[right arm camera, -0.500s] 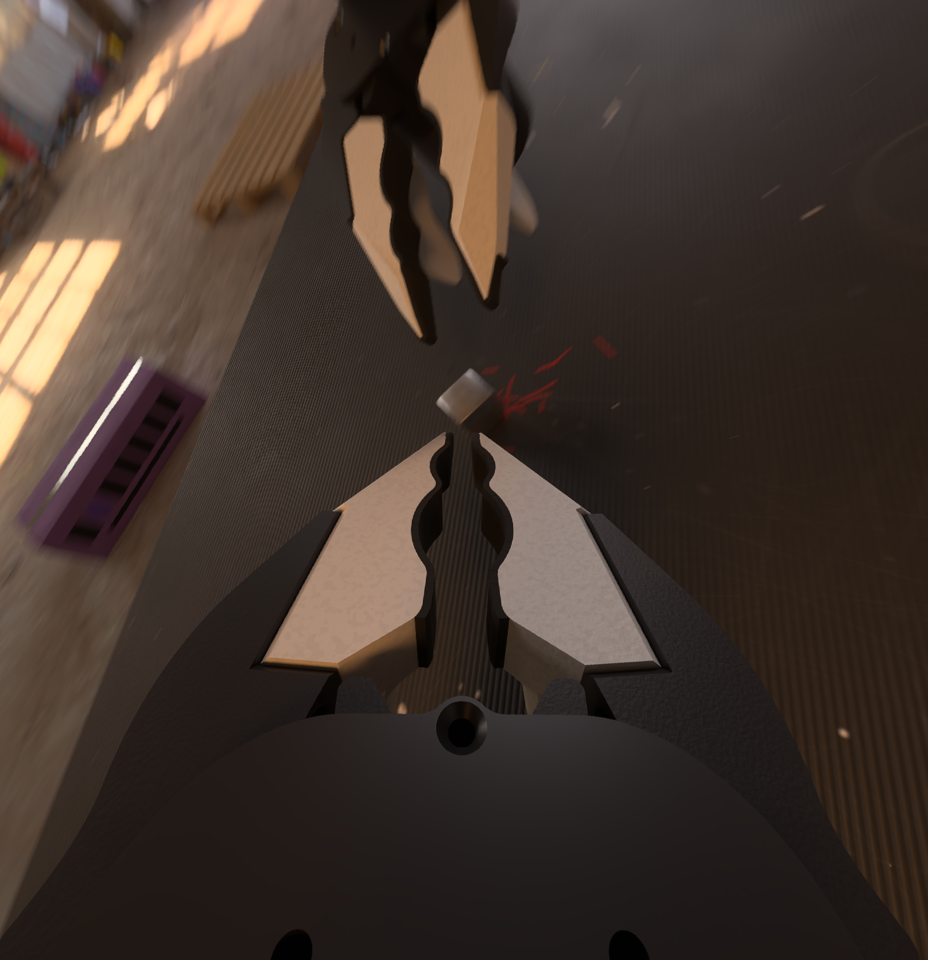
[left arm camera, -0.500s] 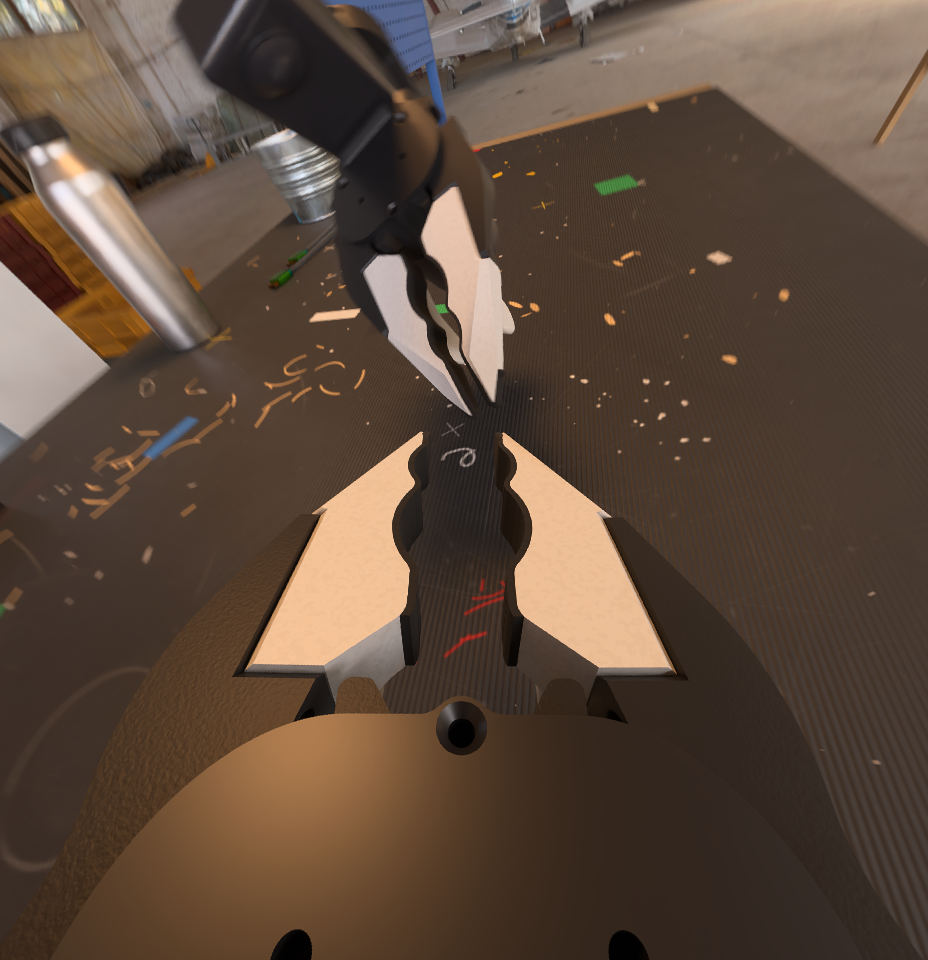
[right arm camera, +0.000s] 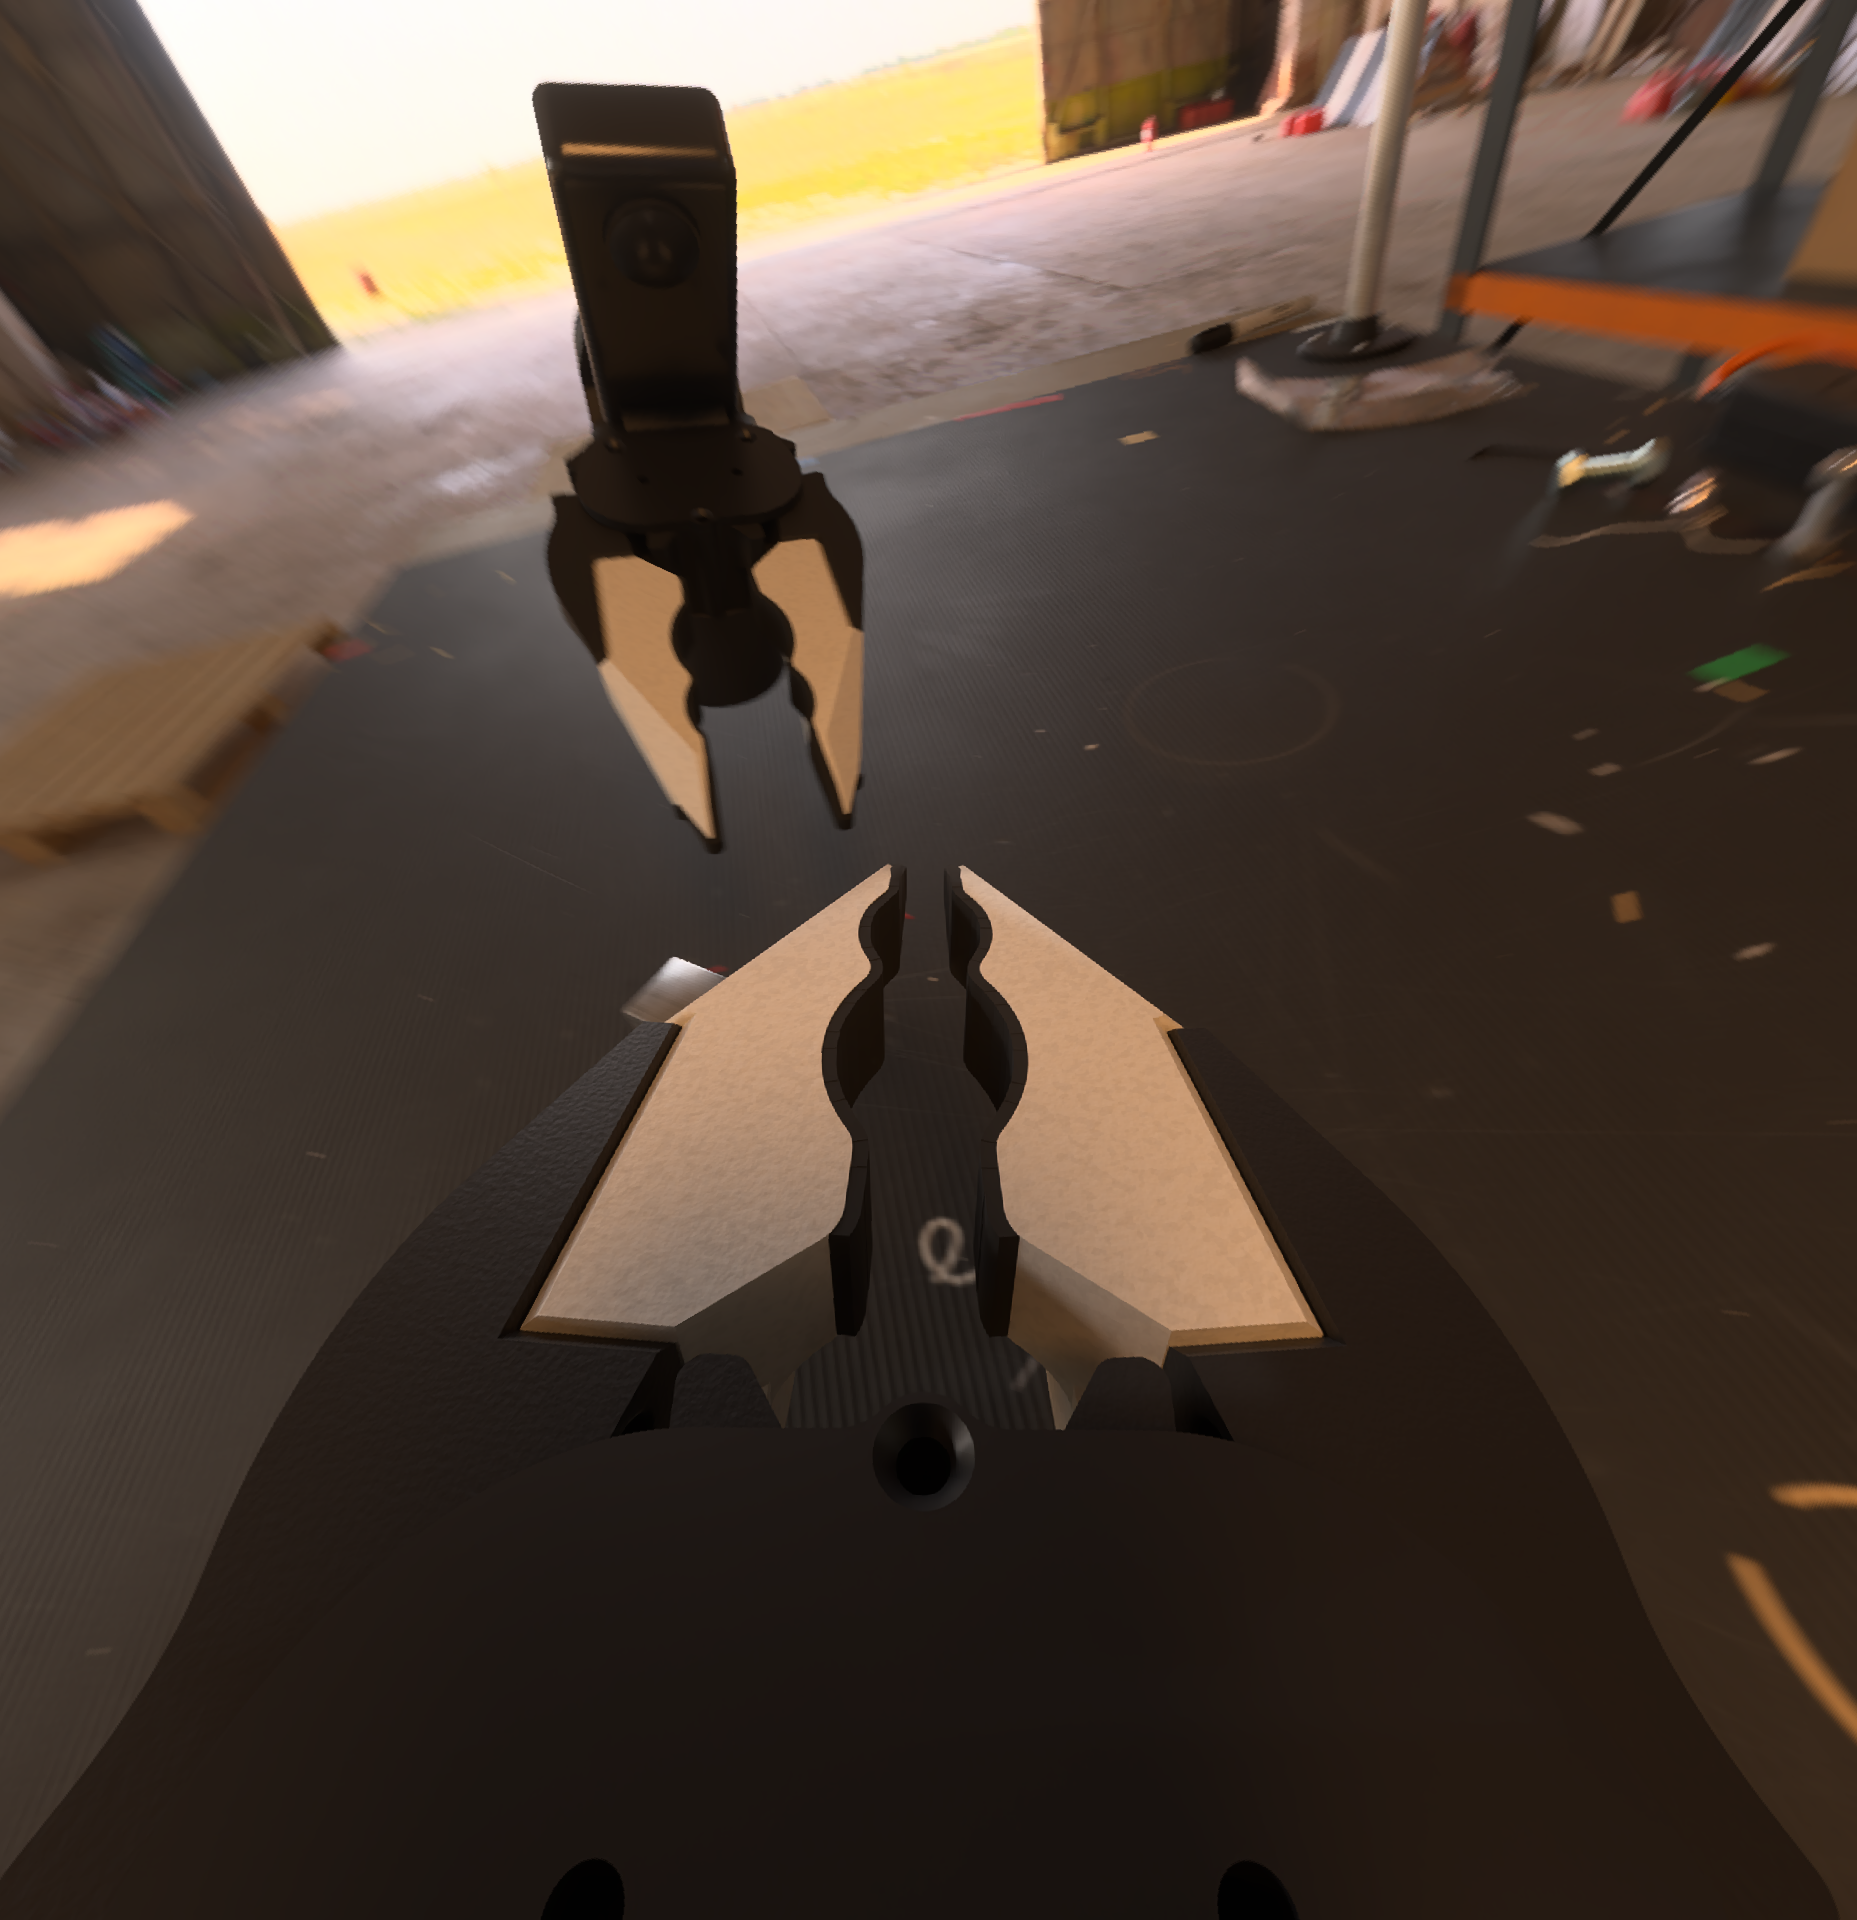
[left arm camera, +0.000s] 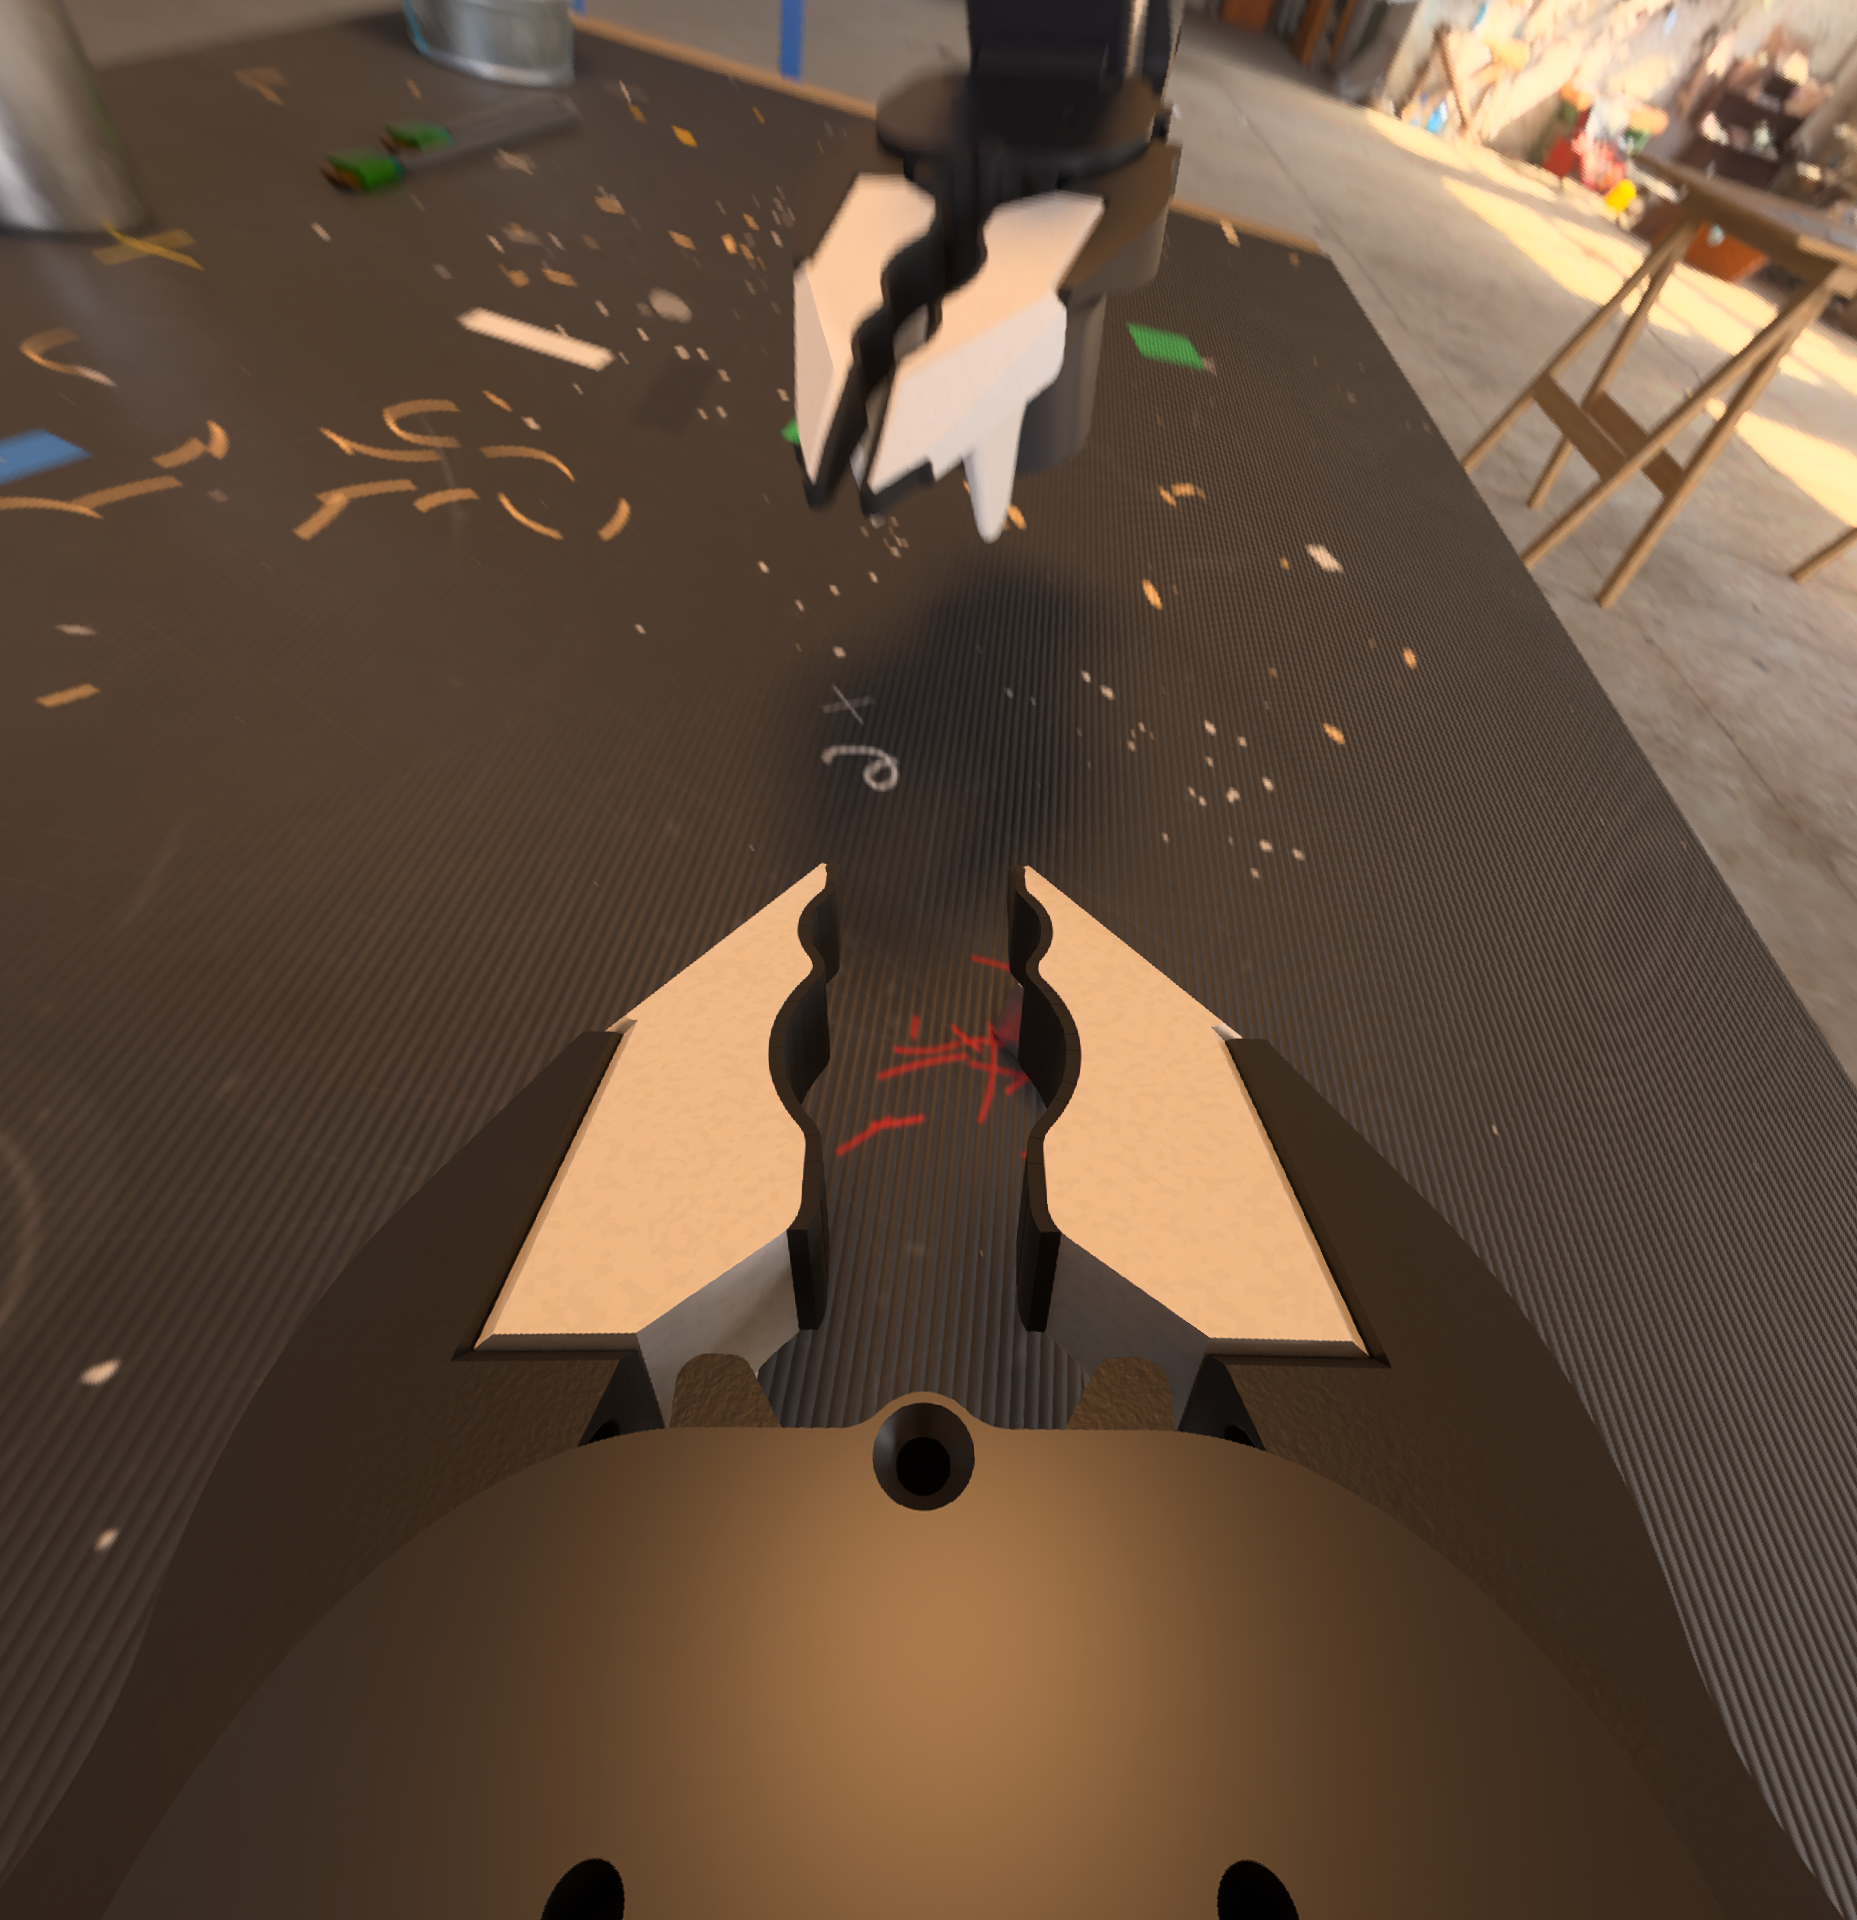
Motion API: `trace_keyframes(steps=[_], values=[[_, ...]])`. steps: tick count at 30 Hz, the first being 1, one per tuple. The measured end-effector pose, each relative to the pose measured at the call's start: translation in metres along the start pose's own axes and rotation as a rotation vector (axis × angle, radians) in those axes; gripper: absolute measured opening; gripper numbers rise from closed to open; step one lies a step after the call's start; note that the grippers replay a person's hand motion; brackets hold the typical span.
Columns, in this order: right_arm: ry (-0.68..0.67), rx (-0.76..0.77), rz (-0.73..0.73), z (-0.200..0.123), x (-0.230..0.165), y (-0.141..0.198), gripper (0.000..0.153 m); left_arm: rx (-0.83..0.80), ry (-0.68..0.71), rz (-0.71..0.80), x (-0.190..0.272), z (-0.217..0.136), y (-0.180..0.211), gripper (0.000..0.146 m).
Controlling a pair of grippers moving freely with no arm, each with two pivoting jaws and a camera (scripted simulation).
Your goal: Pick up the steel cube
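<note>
The steel cube [right arm camera: 666,985] is a small shiny block on the dark mat. It shows only in the right wrist view, just left of my right gripper's left finger, which hides part of it. My right gripper [right arm camera: 924,875] is empty, its jaws a narrow gap apart, and the cube lies outside them. It also shows blurred in the left wrist view [left arm camera: 903,499], hanging above the mat. My left gripper [left arm camera: 922,871] is open and empty over red scribbles [left arm camera: 945,1060] on the mat. It hovers ahead in the right wrist view [right arm camera: 776,831].
A metal bottle [left arm camera: 30,114], a bucket [left arm camera: 488,36], green-tipped tools [left arm camera: 384,161] and wood shavings [left arm camera: 436,457] lie at the mat's far left. Wooden trestles [left arm camera: 1682,364] stand beyond its right edge. A wooden pallet [right arm camera: 124,748] lies off the mat.
The cube was straight ahead of my right fingertips; now it sits beside the left finger. The grippers have drawn apart. My left jaws have opened wider.
</note>
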State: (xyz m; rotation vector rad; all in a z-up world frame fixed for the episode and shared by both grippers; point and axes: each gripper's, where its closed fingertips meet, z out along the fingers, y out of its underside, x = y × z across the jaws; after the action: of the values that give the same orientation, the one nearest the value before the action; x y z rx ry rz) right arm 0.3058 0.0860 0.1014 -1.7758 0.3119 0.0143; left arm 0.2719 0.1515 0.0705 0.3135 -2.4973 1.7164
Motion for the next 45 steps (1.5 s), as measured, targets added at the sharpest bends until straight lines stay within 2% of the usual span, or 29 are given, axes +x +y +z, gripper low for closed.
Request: trace_keyframes(steps=[5,8,11,16,19,22,25,27,29,30,32,34,35,40,45], values=[[0.189,-0.045,-0.336,-0.011,0.002,0.000,0.007,-0.154,0.043,0.043,-0.004,0.000,0.023,0.038],[0.264,-0.150,-0.440,-0.012,0.005,0.018,0.007,-0.271,0.110,0.122,-0.005,-0.001,0.033,0.049],[0.299,-0.237,-0.492,-0.010,0.009,0.034,0.007,-0.369,0.182,0.171,-0.005,0.005,0.040,0.054],[0.265,-0.216,-0.445,-0.007,0.006,0.035,0.007,-0.494,0.341,0.154,0.014,0.015,0.052,0.054],[0.270,-0.210,-0.431,-0.009,0.008,0.034,0.007,-0.485,0.356,0.151,0.023,0.017,0.053,0.054],[0.268,-0.197,-0.407,-0.010,0.009,0.032,0.007,-0.452,0.413,0.069,0.040,0.016,0.050,0.054],[0.267,-0.197,-0.397,-0.010,0.009,0.032,0.007,-0.442,0.392,0.061,0.043,0.012,0.048,0.054],[0.265,-0.199,-0.400,-0.010,0.009,0.033,0.007,-0.407,0.341,0.127,0.036,0.011,0.043,0.054],[0.262,-0.207,-0.399,-0.009,0.009,0.034,0.007,-0.364,0.299,0.284,0.031,0.011,0.039,0.053],[0.263,-0.213,-0.400,-0.008,0.009,0.035,0.007,-0.380,0.286,0.373,0.030,0.011,0.042,0.052],[0.263,-0.222,-0.398,-0.007,0.010,0.037,0.007,-0.541,0.284,0.507,0.026,0.006,0.055,0.046],[0.260,-0.226,-0.389,-0.007,0.010,0.038,0.007,-0.699,0.377,0.522,0.031,0.000,0.057,0.044],[0.255,-0.227,-0.384,-0.006,0.009,0.039,0.007,-0.727,0.438,0.522,0.036,0.000,0.052,0.044],[0.248,-0.239,-0.366,-0.006,0.010,0.042,0.007,-0.790,0.524,0.812,0.035,0.013,0.039,0.044],[0.249,-0.242,-0.359,-0.007,0.011,0.043,0.007,-0.793,0.655,0.812,0.034,0.026,0.045,0.043]])
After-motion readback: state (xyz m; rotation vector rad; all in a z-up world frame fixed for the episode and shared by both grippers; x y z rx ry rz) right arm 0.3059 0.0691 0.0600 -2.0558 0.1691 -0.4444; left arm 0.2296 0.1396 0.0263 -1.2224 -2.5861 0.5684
